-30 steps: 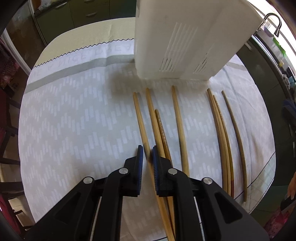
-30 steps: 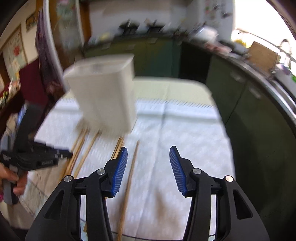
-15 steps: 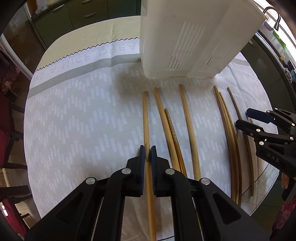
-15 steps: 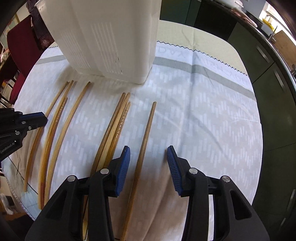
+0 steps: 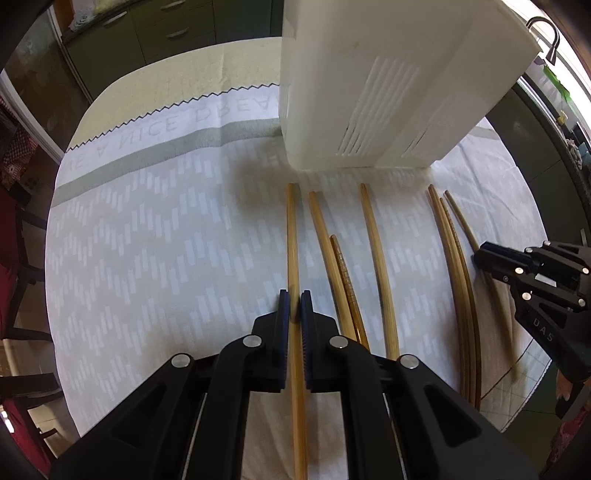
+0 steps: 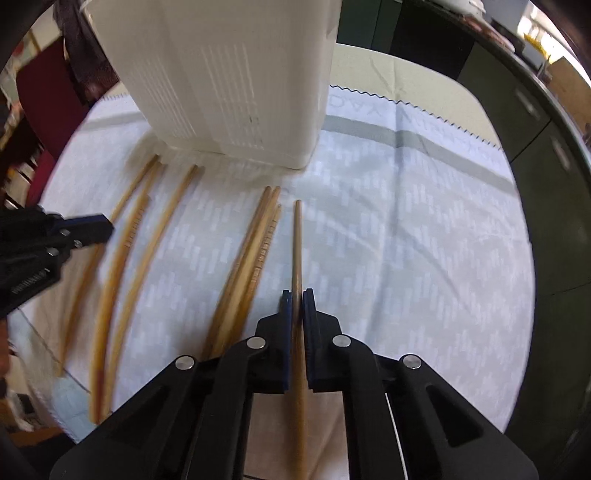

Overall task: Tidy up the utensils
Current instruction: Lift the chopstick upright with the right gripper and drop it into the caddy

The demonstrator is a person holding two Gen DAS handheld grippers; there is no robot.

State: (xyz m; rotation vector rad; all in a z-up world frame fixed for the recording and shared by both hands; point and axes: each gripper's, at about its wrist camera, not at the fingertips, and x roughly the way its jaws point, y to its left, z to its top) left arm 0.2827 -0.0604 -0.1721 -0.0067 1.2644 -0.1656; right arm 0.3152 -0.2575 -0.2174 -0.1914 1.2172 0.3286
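Several wooden chopsticks lie side by side on the white tablecloth in front of a tall white utensil holder (image 5: pixel 388 92) (image 6: pixel 229 74). My left gripper (image 5: pixel 294 301) is shut on the leftmost light chopstick (image 5: pixel 291 229), which runs between its pads towards the holder. My right gripper (image 6: pixel 297 299) is shut on the rightmost, darker chopstick (image 6: pixel 296 236). The left wrist view shows the right gripper (image 5: pixel 480 256) at the right end of the row. The left gripper (image 6: pixel 105 226) sits at the left edge of the right wrist view. Loose chopsticks (image 5: pixel 376 258) (image 6: pixel 255 240) lie between the two.
The patterned tablecloth (image 5: pixel 155 236) covers a round table whose edge curves close on all sides. Green cabinets (image 6: pixel 535 155) stand beyond the right side. A red chair (image 5: pixel 14 229) stands off the left. A sink tap (image 5: pixel 546 33) shows behind the holder.
My right gripper came down over the rightmost chopstick and closed on it. My left gripper closed fully on the leftmost chopstick and stayed in place.
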